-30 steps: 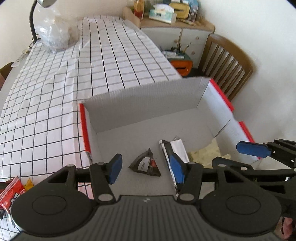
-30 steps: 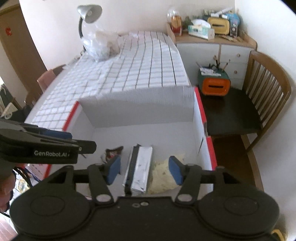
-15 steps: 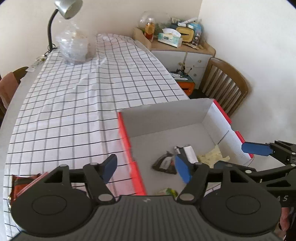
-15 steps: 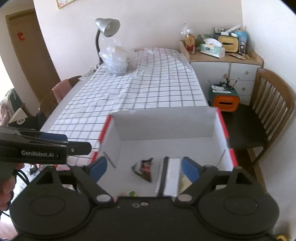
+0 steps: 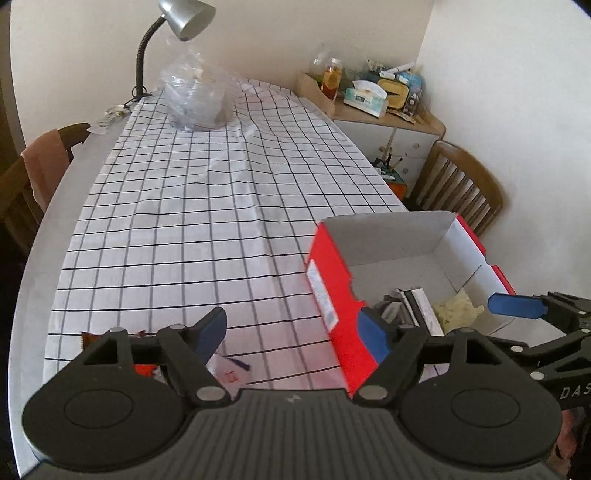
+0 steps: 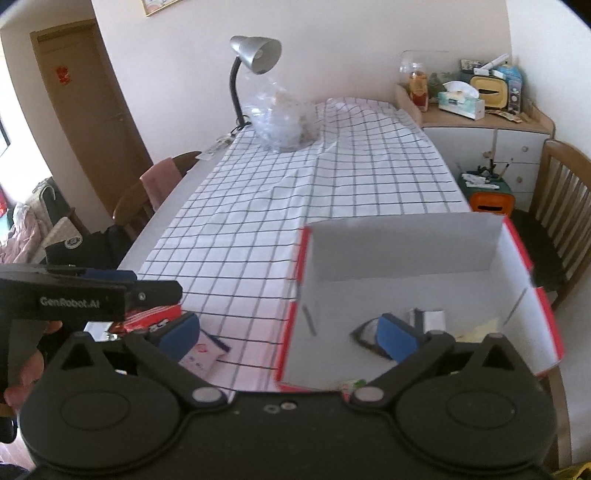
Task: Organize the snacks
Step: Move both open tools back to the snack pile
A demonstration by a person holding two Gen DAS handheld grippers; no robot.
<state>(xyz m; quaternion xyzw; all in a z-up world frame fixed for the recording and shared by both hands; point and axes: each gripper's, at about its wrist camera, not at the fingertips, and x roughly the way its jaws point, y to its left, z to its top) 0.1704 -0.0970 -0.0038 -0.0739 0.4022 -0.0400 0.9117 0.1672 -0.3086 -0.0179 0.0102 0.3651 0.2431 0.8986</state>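
Nearest the left wrist camera, left hand-held gripper (image 5: 291, 334) hangs over the bench edge, jaws apart and just been opening, nothing between them. Right hand-held gripper (image 6: 290, 332) likewise: jaws wide apart, just been opening, empty, straddling the near left wall of the box.

Just under the left gripper's fingers lie loose snacks on the black-grid white tablecloth (image 5: 184, 221): a red crinkled snack packet (image 6: 151, 318) and a small white flat sachet with pink print (image 6: 203, 356), both outside the box, so still to be sorted.

Right of them sits the open cardboard box, red outside and white inside (image 5: 332, 280). Inside it: a dark triangular wrapped snack (image 6: 364, 334), a silver foil pack with a dark edge (image 5: 421, 306), a pale yellow crumpled wrapper (image 5: 458, 308), plus a bit of green-printed wrapper (image 6: 352, 384) at the near wall.

Judgement: task partway done, several items boxed, at least two left on the bench; next pick is likely the red packet or sachet.

Far end: clear crumpled plastic bag (image 5: 197, 98) and grey desk lamp (image 5: 184, 18), untouched.
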